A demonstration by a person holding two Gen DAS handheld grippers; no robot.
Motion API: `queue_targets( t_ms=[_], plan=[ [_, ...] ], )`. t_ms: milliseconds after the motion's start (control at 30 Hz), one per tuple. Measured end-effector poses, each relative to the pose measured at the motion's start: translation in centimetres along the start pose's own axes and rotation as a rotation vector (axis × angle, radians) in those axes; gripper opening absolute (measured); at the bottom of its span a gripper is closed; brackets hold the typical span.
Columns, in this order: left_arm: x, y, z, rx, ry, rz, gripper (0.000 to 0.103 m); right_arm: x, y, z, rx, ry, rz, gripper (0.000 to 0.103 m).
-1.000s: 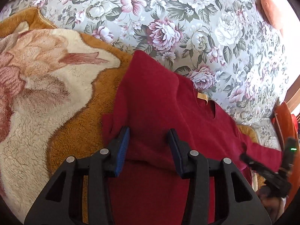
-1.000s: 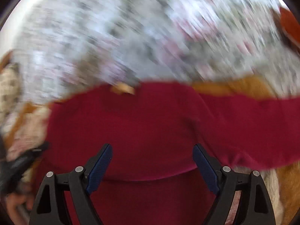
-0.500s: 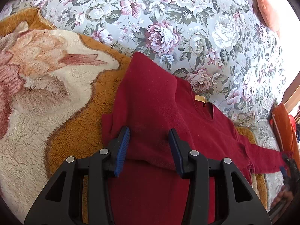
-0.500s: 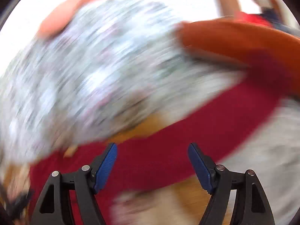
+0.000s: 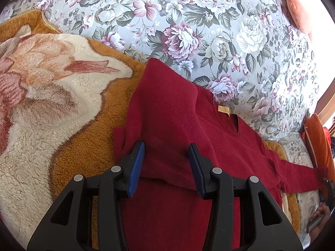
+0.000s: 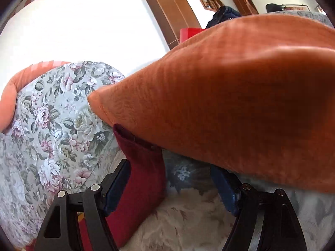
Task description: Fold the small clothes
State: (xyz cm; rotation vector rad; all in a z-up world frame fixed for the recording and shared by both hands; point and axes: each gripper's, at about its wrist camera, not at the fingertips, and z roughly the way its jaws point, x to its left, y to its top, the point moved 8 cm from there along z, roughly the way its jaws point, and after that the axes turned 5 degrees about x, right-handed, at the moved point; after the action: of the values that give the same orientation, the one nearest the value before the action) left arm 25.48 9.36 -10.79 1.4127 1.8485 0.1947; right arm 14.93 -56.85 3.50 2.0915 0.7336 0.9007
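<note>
A dark red sweater [image 5: 178, 115] lies on a fleecy blanket [image 5: 62, 108], with a tan neck label [image 5: 223, 109] showing. Its left sleeve is folded across the body. The sleeve's end lies flat between the pads of my left gripper [image 5: 166, 167], which stand apart and do not pinch it. The right sleeve [image 5: 293, 173] stretches out to the right. Its cuff [image 6: 142, 167] lies between the fingers of my open right gripper [image 6: 170, 188], close to the left pad. In the left wrist view, a hand [image 5: 319, 212] shows at the right edge.
A floral sofa back [image 5: 209, 31] rises behind the blanket. An orange cushion [image 6: 230, 104] overhangs the cuff and the right gripper's right finger. Another orange cushion [image 5: 295, 8] sits on top of the sofa back. Wooden railings [image 6: 188, 6] stand beyond.
My right gripper has swung right, from over the sweater's body to the cuff of the outstretched sleeve under the orange cushion. The left gripper and folded sleeve have not moved.
</note>
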Motion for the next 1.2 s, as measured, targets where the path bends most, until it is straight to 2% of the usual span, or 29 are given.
queue_targets(
  t_ms=[100, 133, 167, 200, 233, 367, 467, 600, 767, 867, 967, 1033, 1100, 1200],
  plan=[
    [0.0, 0.0, 0.0, -0.001, -0.005, -0.001, 0.042, -0.3, 0.5, 0.8, -0.002, 0.034, 0.002, 0.074],
    [0.0, 0.0, 0.0, -0.001, -0.006, -0.002, 0.042, -0.3, 0.5, 1.0, 0.001, 0.039, -0.006, 0.051],
    [0.0, 0.0, 0.1, -0.002, -0.008, -0.002, 0.042, 0.1, 0.3, 1.1, 0.014, 0.077, -0.003, 0.019],
    [0.0, 0.0, 0.1, -0.001, -0.008, -0.002, 0.042, 0.2, 0.1, 1.0, 0.026, 0.107, -0.001, 0.011],
    [0.0, 0.0, 0.1, -0.002, -0.009, -0.002, 0.042, 0.1, 0.0, 0.7, 0.017, 0.087, -0.008, 0.007],
    [0.0, 0.1, 0.0, -0.003, -0.013, -0.003, 0.042, 1.1, 0.0, -1.1, -0.019, 0.148, 0.002, 0.006],
    [0.0, 0.1, 0.0, -0.003, -0.008, 0.0, 0.042, 4.3, -0.9, -2.1, 0.011, 0.269, 0.009, 0.006],
    [-0.1, 0.1, 0.0, -0.003, -0.014, -0.003, 0.042, 13.4, -4.4, -3.2, 0.103, 0.483, -0.044, 0.006],
    [-0.2, 0.1, -0.1, -0.004, -0.031, -0.011, 0.044, 23.9, -10.3, -3.8, 0.198, 0.64, -0.138, 0.006],
    [-0.3, 0.1, -0.3, -0.003, -0.073, -0.02, 0.052, 30.0, -14.4, -3.4, 0.26, 0.719, -0.182, 0.006],
    [-0.9, 0.3, -0.5, 0.01, -0.079, -0.008, 0.06, 34.9, -19.1, -3.4, 0.353, 0.812, -0.247, 0.006],
    [-1.3, 0.4, -0.7, 0.016, -0.084, 0.012, 0.066, 37.2, -22.8, -3.3, 0.417, 0.823, -0.332, 0.006],
    [-1.5, 0.4, -0.9, 0.022, -0.082, 0.013, 0.066, 38.5, -26.8, -2.6, 0.489, 0.785, -0.411, 0.006],
    [-2.1, 1.0, -1.7, 0.031, -0.135, -0.049, 0.066, 39.0, -33.3, -0.7, 0.688, 0.701, -0.51, 0.006]
  ],
)
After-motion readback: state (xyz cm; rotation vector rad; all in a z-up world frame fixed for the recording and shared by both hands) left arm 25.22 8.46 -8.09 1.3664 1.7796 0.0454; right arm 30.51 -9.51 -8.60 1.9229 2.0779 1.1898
